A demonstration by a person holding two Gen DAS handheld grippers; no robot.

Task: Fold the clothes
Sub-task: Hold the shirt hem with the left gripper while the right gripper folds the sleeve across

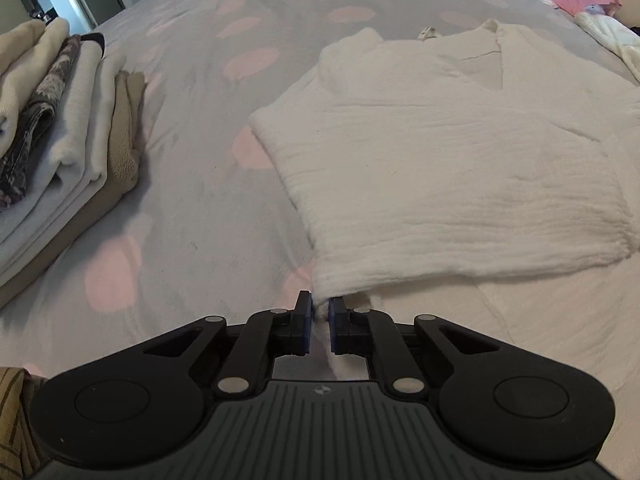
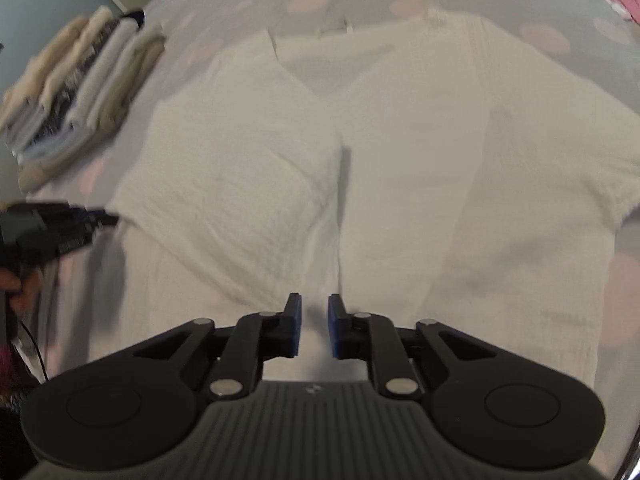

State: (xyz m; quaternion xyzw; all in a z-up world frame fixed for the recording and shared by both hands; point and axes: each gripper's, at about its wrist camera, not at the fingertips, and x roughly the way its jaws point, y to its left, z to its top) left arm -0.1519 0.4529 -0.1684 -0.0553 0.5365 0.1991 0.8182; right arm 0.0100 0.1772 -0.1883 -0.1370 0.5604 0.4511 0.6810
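A white crinkled top [image 1: 448, 168] lies spread on the bed [image 1: 208, 168], filling the centre and right of the left wrist view. One sleeve is already turned in over the body, probably to square the shape before further folds. At the lower centre of that frame the left tongs [image 1: 319, 312] are clamped on the top's near corner, tilted steeply down, likely ready to lift the hem. In the blurred right wrist view the right tongs [image 2: 314, 312] also angle steeply down over the top's middle, jaws narrowly apart with white cloth beneath; whether they pinch it I cannot tell. A stack of folded clothes [image 1: 60, 140] sits at the left edge, well apart.
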